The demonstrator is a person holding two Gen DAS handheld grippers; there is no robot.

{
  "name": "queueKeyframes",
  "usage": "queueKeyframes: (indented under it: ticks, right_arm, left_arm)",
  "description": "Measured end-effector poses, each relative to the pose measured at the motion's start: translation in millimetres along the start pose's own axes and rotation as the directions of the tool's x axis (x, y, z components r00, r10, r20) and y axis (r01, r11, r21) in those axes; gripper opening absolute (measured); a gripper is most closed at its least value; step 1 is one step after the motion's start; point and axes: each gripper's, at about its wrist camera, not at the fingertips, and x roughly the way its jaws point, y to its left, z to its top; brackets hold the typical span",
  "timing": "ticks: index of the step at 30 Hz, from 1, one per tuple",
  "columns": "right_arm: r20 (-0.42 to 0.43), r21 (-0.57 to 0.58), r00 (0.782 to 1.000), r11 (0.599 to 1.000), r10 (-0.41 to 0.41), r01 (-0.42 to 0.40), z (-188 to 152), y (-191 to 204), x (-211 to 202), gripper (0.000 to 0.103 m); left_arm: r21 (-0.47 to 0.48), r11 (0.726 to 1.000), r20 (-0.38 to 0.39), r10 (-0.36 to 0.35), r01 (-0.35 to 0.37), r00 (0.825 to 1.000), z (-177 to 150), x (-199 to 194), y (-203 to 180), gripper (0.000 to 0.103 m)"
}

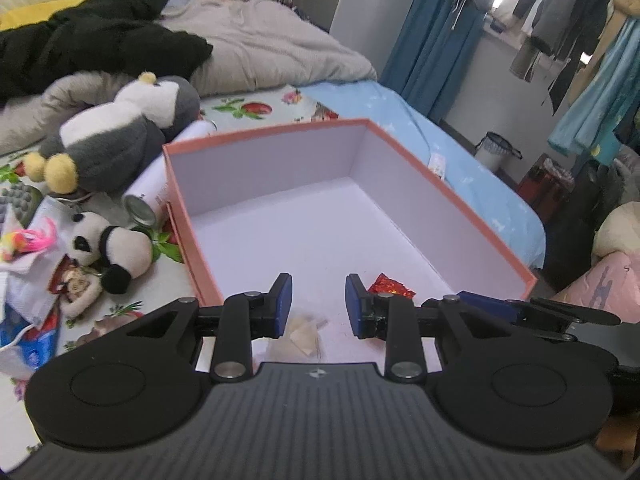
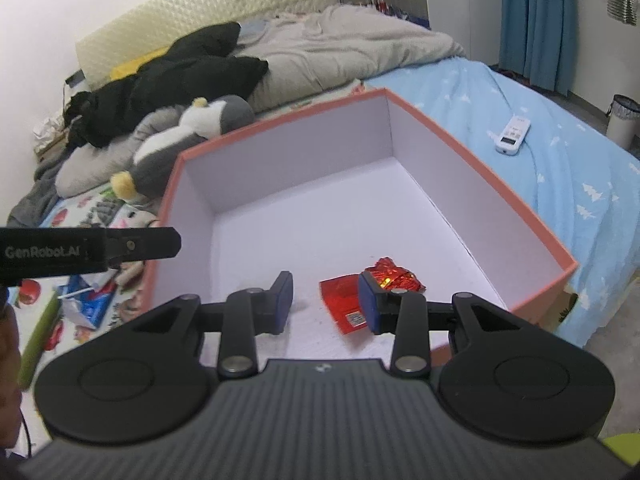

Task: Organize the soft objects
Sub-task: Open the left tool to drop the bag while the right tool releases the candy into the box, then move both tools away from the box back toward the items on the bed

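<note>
A pink box [image 1: 452, 196] with a white inside stands open on the bed. My left gripper [image 1: 319, 282] hovers open over its near end, above a beige scrap [image 1: 304, 334], with nothing between the pads. My right gripper [image 2: 325, 280] is also open over the box [image 2: 480, 184], above a flat red wrapper [image 2: 342, 304]. Crumpled red foil [image 2: 394, 274] lies just past its right finger. A grey and white penguin plush [image 1: 116, 136] and a small panda plush [image 1: 110, 246] lie on the bed left of the box.
A metal can [image 1: 140, 208], a pink toy [image 1: 34, 238] and loose packets crowd the floral sheet beside the plush toys. Black clothing [image 1: 100, 44] and a grey quilt [image 1: 272, 40] lie behind. A white remote [image 2: 513, 135] rests on the blue sheet. A bin [image 2: 622, 120] stands on the floor.
</note>
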Motion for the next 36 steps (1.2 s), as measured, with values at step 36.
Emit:
queueKeyframes:
  ticks: [36]
  right_arm:
    - [0.111, -0.161, 0.980, 0.977, 0.162, -0.143, -52, 101, -140, 0.039]
  left_arm:
    - [-0.193, 0.971, 0.211, 0.180, -0.140, 0.961, -112, -230, 29, 0.034]
